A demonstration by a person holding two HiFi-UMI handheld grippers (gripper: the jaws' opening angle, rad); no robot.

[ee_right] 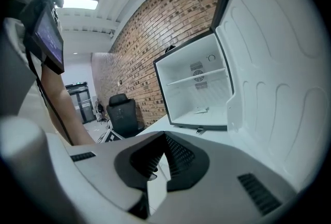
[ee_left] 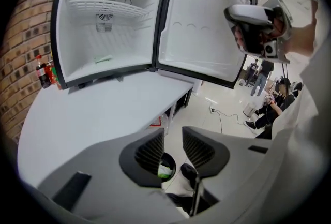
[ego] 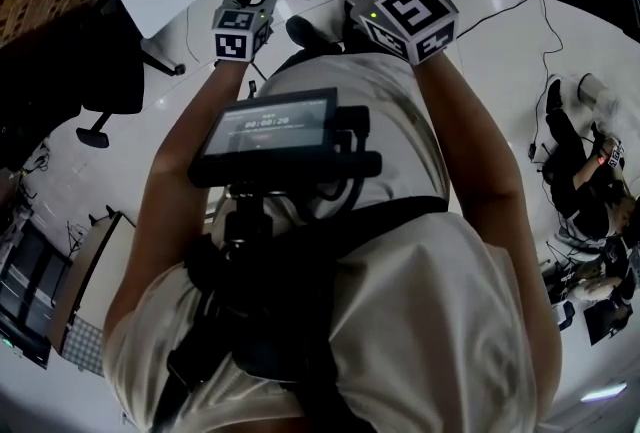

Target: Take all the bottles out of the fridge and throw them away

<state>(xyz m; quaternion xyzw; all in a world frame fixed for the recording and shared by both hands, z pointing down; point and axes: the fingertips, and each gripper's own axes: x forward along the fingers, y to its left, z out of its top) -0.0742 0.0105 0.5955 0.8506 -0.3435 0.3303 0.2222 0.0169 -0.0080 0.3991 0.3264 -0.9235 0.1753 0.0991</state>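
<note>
Closest to the lens, the left gripper (ee_left: 173,137) has its jaws standing moderately apart, with nothing between the ribbed pads. Through that gap I look straight down at a dark round bin (ee_left: 170,156) on the floor, and something green and white (ee_left: 164,171) lies inside it; I can't make out what it is. The head view puts both grippers out in front of the person's chest, above that same bin.

The right gripper (ee_right: 164,140) is drawn together so that the tips meet, and it holds nothing. From the left gripper view I see it raised at the upper right, in front of the fridge door (ee_left: 201,31).

The fridge (ee_left: 72,36) sits on a white table (ee_left: 103,109) against a brick wall (ee_left: 20,62), its door swung wide to the right. Inside I see a wire shelf (ee_left: 103,8) up high and a flat pale slip (ee_left: 103,58) on the floor of the compartment.

Two bottles (ee_left: 43,72) stand upright on the table just left of the fridge, outside it and near the wall. One is dark with a red cap and the other reddish. They are well apart from both grippers.
</note>
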